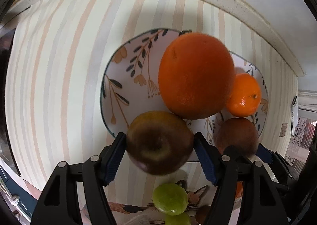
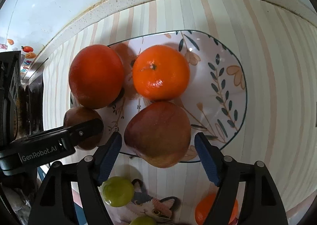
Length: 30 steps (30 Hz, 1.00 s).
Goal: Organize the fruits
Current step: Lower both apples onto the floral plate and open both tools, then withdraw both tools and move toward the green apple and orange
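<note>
Two apples (image 2: 158, 133) (image 1: 159, 143) sit between hand-held gripper jaws; plate (image 2: 227, 90) beneath.

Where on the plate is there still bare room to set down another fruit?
The plate's right half is bare, bordered by the mandarin and red apple. Its left side is crowded: the big orange and dark apple sit there, beside the left gripper.
</note>
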Each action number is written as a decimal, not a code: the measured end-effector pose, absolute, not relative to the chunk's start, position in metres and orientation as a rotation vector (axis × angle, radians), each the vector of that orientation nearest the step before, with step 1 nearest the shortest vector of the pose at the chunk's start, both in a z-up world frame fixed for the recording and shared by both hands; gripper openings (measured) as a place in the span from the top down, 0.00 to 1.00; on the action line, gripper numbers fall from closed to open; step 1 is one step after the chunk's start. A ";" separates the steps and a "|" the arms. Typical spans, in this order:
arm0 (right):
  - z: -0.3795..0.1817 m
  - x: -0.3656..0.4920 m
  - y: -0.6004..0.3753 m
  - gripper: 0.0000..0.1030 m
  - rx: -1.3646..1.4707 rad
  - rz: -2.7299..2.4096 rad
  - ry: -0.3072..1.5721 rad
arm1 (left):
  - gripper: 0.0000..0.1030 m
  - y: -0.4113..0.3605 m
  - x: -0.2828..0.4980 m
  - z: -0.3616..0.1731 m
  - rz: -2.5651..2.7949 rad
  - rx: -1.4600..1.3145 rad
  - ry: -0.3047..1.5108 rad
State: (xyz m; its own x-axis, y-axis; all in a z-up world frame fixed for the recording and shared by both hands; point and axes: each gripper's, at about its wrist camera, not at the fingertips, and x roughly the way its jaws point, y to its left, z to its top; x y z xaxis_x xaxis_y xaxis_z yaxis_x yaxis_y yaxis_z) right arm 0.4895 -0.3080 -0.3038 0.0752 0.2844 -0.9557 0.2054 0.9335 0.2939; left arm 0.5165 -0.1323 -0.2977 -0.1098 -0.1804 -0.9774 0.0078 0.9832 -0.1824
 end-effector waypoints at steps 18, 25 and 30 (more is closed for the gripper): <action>-0.234 0.437 -0.323 0.11 0.289 -0.019 1.424 | 0.32 -0.125 0.473 -0.222 -0.128 0.021 1.464; -0.190 0.405 -0.313 0.11 0.242 -0.015 1.338 | 0.32 -0.119 0.435 -0.185 -0.125 0.037 1.343; -0.159 0.381 -0.307 0.11 0.215 -0.012 1.265 | 0.33 -0.115 0.412 -0.163 -0.127 0.030 1.286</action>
